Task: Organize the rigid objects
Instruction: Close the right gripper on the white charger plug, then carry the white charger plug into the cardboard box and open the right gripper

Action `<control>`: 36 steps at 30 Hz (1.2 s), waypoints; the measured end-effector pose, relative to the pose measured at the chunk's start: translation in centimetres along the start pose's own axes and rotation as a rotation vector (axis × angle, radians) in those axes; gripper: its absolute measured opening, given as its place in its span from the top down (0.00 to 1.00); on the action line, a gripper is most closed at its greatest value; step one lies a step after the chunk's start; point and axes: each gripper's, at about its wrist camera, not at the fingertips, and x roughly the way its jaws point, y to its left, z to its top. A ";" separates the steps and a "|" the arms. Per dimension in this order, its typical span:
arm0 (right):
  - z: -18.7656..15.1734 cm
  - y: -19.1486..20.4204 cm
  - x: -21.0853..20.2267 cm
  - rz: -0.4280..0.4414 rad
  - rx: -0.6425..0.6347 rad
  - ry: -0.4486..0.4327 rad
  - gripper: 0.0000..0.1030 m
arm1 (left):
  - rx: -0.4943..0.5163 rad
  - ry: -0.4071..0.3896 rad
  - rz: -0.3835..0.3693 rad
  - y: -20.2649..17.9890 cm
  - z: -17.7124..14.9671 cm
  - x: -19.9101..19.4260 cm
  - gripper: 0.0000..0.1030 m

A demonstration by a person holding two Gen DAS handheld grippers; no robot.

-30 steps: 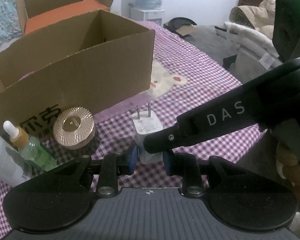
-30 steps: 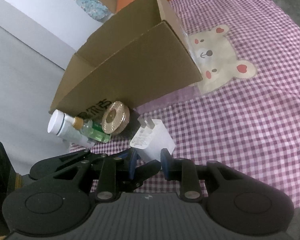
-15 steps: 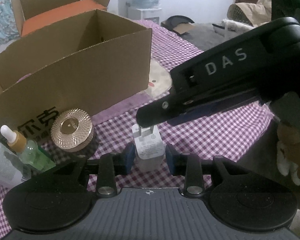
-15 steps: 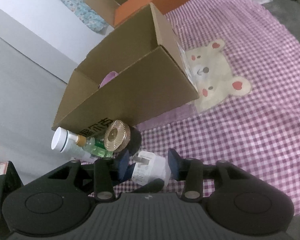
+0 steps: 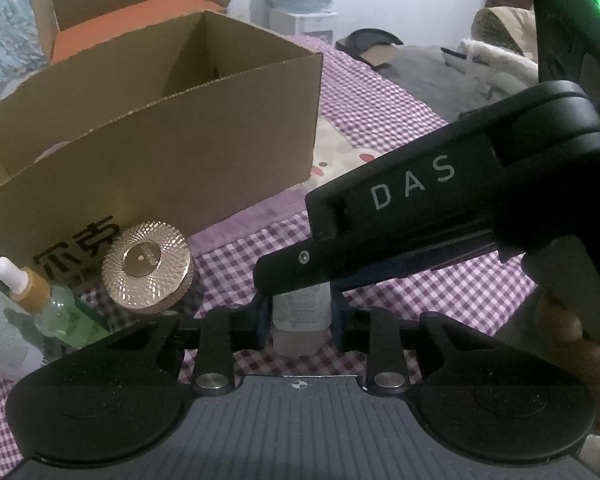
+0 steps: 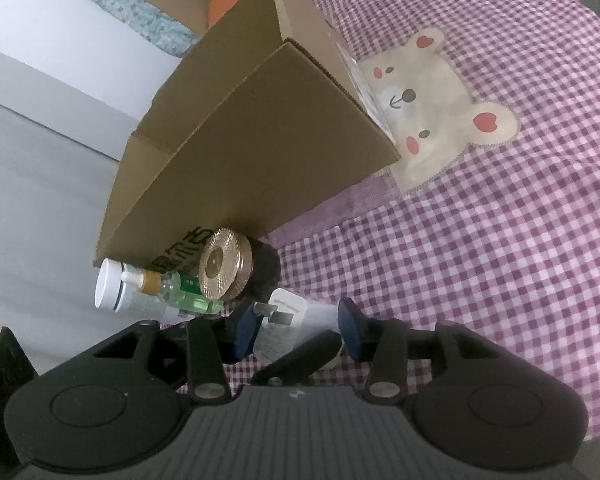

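Slippage is looming at handover: my left tool [image 5: 300, 314] is pinching the charger [image 5: 297, 332], my open right tool [image 6: 295, 326] is straddling it.

Purple-checked bedcover [image 6: 480, 240] with bear patch [image 6: 432, 92]. At eleven o'clock, cardboard box [image 6: 259, 152]; along its near wall, gold-lidded jar [image 6: 223, 266], dropper bottle [image 5: 43, 300], white bottle [image 6: 111, 290]; white charger [image 6: 287, 328] at six.

White plug adapter [image 5: 298, 314] on checked cloth
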 end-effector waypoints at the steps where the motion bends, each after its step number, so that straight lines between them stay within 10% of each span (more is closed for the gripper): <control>1: -0.1 0.1 -0.2 -0.002 -0.004 -0.006 0.56 | 0.000 -0.002 0.001 -0.1 0.0 -0.1 0.73; 22: 5.7 11.1 -5.1 0.090 -0.266 -0.132 0.61 | -0.075 -0.206 0.103 3.3 6.6 -9.2 0.74; 36: 16.2 11.9 7.1 0.087 -0.226 0.112 0.61 | -0.239 -0.022 0.248 11.0 12.2 -0.8 0.74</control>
